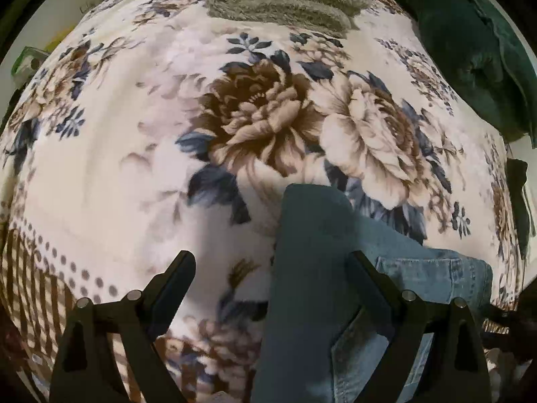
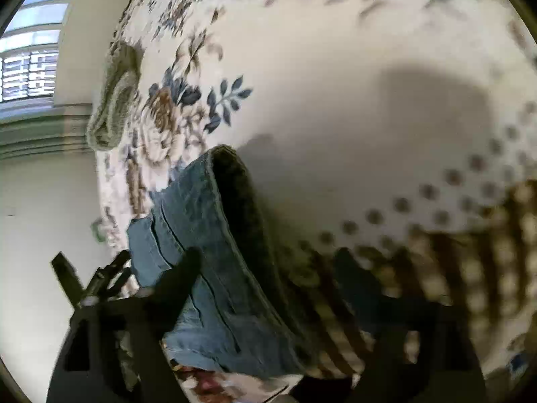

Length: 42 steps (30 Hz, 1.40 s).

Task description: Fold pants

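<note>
Blue jeans [image 1: 319, 268] lie folded on a floral blanket [image 1: 134, 134], at the lower middle of the left wrist view with a back pocket showing to the right. My left gripper [image 1: 272, 268] hangs open above them. Its right finger [image 1: 365, 268] is over the denim and its left finger is over bare blanket. The right wrist view is blurred. There the jeans [image 2: 208, 252] lie at the blanket's [image 2: 335, 100] edge, with the dark inner side turned up along one fold. My right gripper [image 2: 268, 262] stands open with the denim between its fingers, which do not press on it.
A fuzzy grey-green folded towel [image 1: 282, 0] lies at the blanket's far end. A dark green cushion [image 1: 470, 50] sits at the far right. The right wrist view shows pale floor [image 2: 40, 235] beyond the bed edge, a window [image 2: 30, 67], and a black frame [image 2: 94, 275] beside the jeans.
</note>
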Each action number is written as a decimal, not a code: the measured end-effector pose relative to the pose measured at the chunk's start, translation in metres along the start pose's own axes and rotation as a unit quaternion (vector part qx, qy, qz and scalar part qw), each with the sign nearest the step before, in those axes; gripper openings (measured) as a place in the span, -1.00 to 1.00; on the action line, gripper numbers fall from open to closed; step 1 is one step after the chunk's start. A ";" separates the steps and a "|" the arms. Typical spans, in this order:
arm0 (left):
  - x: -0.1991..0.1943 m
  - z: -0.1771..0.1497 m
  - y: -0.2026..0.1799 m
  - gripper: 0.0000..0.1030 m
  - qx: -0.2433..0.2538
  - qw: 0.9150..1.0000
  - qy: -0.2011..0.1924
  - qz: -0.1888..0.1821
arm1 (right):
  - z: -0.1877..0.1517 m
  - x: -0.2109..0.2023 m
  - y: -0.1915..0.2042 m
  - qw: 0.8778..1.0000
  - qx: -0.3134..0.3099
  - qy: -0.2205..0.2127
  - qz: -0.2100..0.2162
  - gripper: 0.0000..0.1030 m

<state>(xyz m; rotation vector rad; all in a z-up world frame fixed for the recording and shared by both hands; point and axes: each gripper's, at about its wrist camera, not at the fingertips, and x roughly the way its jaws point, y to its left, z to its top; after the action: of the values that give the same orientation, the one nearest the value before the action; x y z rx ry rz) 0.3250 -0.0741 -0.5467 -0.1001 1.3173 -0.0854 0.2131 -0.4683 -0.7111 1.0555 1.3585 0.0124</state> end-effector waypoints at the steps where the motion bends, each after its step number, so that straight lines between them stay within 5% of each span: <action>1: -0.001 0.000 0.000 0.79 0.000 1.000 0.000 -0.001 | 0.003 0.015 -0.001 1.000 0.011 0.022 0.017 0.75; 3: -0.001 0.001 0.000 0.79 0.005 1.000 0.000 0.001 | 0.004 0.041 -0.001 0.996 0.027 0.072 0.036 0.59; 4: -0.003 0.001 0.001 0.79 0.006 1.000 -0.002 0.004 | 0.000 0.047 0.004 0.997 0.015 0.070 0.037 0.24; 5: -0.005 0.001 0.001 0.79 0.007 1.000 -0.004 0.003 | -0.004 0.045 0.012 0.998 -0.007 0.053 0.033 -0.40; 6: -0.007 0.001 0.002 0.79 0.007 1.000 -0.004 0.001 | -0.007 0.039 0.019 0.999 -0.023 0.036 0.012 -0.66; 9: -0.007 0.001 0.002 0.79 0.003 1.000 -0.004 -0.007 | -0.021 0.008 0.032 0.999 -0.035 -0.014 0.006 -0.71; 11: 0.000 0.003 -0.002 0.79 -0.003 1.000 0.003 -0.016 | -0.026 -0.014 0.025 0.998 -0.034 -0.051 -0.028 -0.71; 14: 0.022 0.008 -0.013 0.79 0.003 1.000 0.022 -0.013 | -0.023 -0.008 -0.002 0.998 -0.019 -0.040 -0.047 -0.65; 19: 0.066 0.017 0.006 0.87 -0.031 0.998 0.062 -0.004 | -0.008 0.009 -0.026 0.995 -0.018 -0.029 -0.092 -0.23; 22: 0.049 0.018 0.018 0.84 -0.043 0.997 0.058 -0.009 | -0.006 0.001 -0.024 0.994 -0.015 -0.019 -0.103 -0.02; 23: 0.037 0.015 0.018 0.84 -0.037 0.998 0.049 -0.008 | -0.007 -0.001 -0.022 0.994 -0.015 -0.018 -0.108 0.19; 30: -0.045 -0.060 -0.009 0.84 0.026 0.999 -0.009 -0.018 | -0.077 -0.073 -0.014 0.993 0.007 -0.092 -0.068 0.38; 35: -0.006 -0.110 -0.021 0.85 0.065 0.997 0.038 0.028 | -0.110 -0.039 -0.010 0.994 -0.005 -0.060 -0.093 0.38; 40: 0.023 -0.120 0.021 1.00 -0.021 0.996 0.080 -0.024 | -0.113 0.000 -0.030 0.986 -0.010 -0.054 -0.160 0.61; 42: 0.017 -0.116 0.025 0.99 -0.031 0.996 0.080 -0.037 | -0.112 0.002 -0.035 0.987 0.004 -0.052 -0.152 0.68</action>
<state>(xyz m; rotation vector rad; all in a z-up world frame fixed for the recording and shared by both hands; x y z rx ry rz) 0.2170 -0.0542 -0.5950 -0.1988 1.4765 -0.1166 0.1060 -0.4196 -0.7179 0.8353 1.4130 -0.2714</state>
